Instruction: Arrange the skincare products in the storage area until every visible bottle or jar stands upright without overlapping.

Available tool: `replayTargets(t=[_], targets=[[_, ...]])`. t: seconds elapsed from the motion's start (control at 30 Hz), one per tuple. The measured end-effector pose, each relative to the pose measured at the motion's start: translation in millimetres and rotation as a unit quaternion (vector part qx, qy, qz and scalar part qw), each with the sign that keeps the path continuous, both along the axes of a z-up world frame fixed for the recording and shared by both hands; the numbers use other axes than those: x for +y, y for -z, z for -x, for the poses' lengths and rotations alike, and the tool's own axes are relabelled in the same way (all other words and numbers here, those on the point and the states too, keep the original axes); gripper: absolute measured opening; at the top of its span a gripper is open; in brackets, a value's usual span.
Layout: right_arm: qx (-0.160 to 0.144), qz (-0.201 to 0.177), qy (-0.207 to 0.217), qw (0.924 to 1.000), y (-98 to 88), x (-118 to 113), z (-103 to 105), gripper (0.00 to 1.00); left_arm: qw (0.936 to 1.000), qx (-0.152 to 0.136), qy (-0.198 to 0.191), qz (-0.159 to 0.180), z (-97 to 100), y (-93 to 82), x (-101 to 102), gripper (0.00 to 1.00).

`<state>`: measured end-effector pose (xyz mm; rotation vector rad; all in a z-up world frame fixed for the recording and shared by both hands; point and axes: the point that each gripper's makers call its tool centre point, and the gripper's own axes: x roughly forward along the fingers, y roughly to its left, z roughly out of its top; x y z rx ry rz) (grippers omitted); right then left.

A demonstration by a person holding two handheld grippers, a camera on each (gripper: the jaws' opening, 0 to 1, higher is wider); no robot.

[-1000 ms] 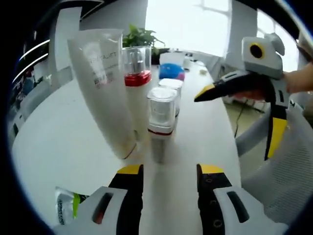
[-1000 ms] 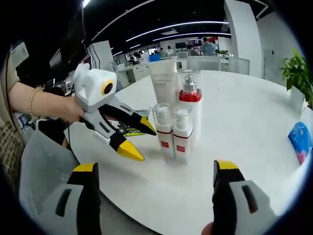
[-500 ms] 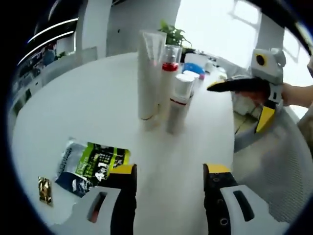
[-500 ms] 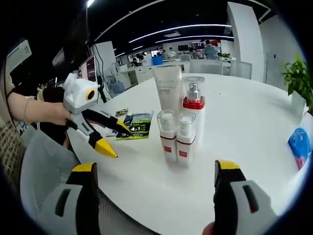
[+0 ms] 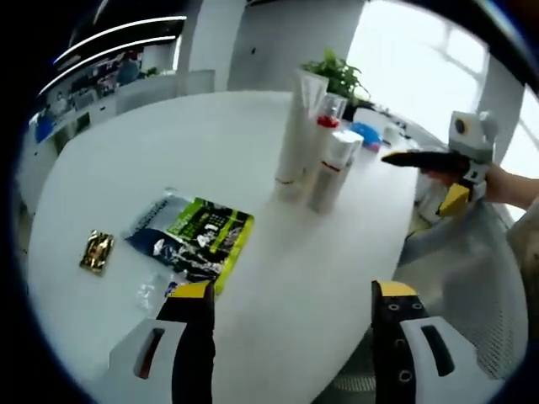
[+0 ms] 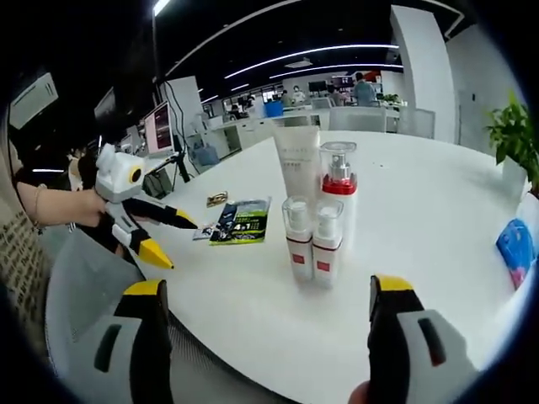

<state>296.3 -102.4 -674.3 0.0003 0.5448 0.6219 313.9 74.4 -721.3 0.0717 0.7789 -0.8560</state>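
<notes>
White tube (image 6: pixel 299 162), red-collared pump bottle (image 6: pixel 338 189), two small red-labelled bottles (image 6: pixel 312 240), upright, clustered

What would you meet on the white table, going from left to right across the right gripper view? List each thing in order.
Left gripper with yellow-tipped black jaws → small gold foil packet → flat green-and-black sachet → cluster of upright white skincare bottles → blue pouch at the table's far right edge.
</notes>
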Motion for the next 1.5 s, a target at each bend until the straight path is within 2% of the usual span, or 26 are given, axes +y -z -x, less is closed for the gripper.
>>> replayTargets(t=[0.23, 0.43, 0.57, 0.7, 0.83, 1.1, 1.3, 1.5], targets=[[-0.002, -0.004, -0.001, 1.0000, -5.9, 1, 5, 0.99, 0.9988, 0.000, -0.050, 0.002, 8.7, -9.9, 28, 0.81], [-0.004, -0.004, -0.006, 1.0000, -9.2, 5, 10, 0.99, 0.9970, 0.001, -0.077, 0.008, 17.9, -17.9, 43, 0.86], [-0.006, -0.008, -0.005, 0.9999, -12.2, 6, 12, 0.99, 0.9960, -0.002, -0.089, 0.012, 24.7, -20.0, 50, 0.87], [-0.010, -0.011, -0.006, 0.9999, -16.0, 10, 15, 0.99, 0.9947, -0.002, -0.102, 0.002, 33.9, -21.5, 58, 0.92], [-0.013, -0.009, -0.009, 0.9998, -17.5, 11, 17, 0.99, 0.9938, -0.014, -0.110, 0.007, 29.7, -31.5, 57, 0.96], [-0.016, -0.012, -0.008, 0.9998, -17.7, 12, 20, 0.99, 0.9943, -0.010, -0.106, -0.005, 34.1, -28.5, 55, 0.97], [-0.018, -0.002, -0.012, 0.9998, -15.6, 13, 20, 0.99, 0.9942, -0.010, -0.107, -0.006, 35.2, -28.6, 55, 0.97], [-0.017, -0.009, -0.007, 0.9998, -15.0, 11, 20, 0.99, 0.9939, -0.006, -0.110, -0.004, 34.4, -27.7, 55, 0.97]])
